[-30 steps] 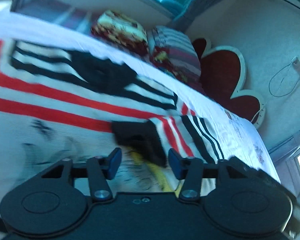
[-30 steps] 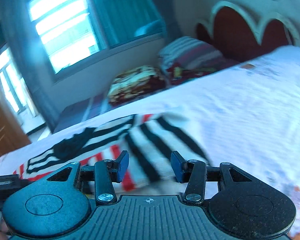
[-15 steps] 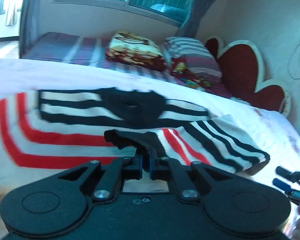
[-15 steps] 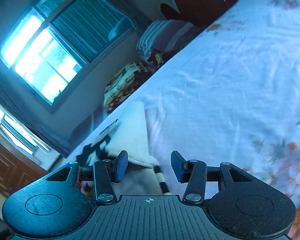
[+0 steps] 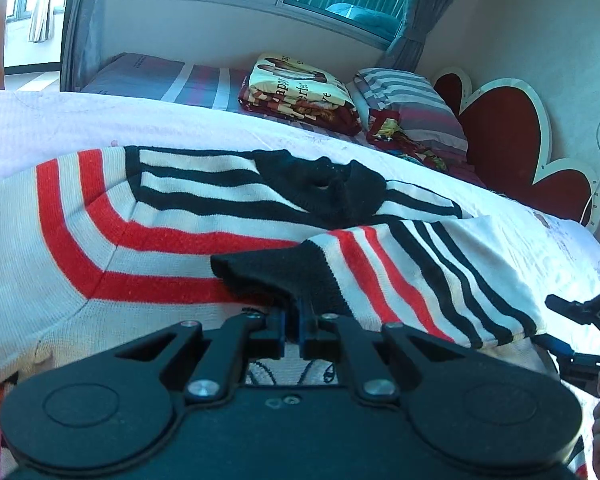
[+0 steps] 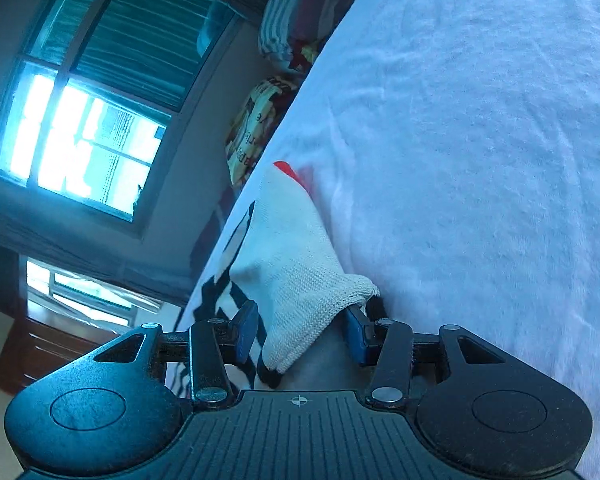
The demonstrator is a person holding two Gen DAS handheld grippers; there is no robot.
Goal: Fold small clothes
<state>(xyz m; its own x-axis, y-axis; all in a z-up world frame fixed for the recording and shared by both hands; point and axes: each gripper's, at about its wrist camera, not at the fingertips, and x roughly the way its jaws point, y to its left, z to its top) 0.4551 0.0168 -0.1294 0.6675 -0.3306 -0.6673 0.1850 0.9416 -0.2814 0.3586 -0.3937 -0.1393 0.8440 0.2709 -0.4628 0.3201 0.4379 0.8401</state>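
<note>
Striped sweater (image 5: 204,216) on white bedsheet (image 6: 480,128), window (image 6: 80,136) behind

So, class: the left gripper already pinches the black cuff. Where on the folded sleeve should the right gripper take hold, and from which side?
Grip the sweater at the sleeve's folded outer edge, coming in from the open bedsheet side. That edge humps clear of the sheet, and the open right gripper already straddles it. The left gripper pins the cuff.
</note>
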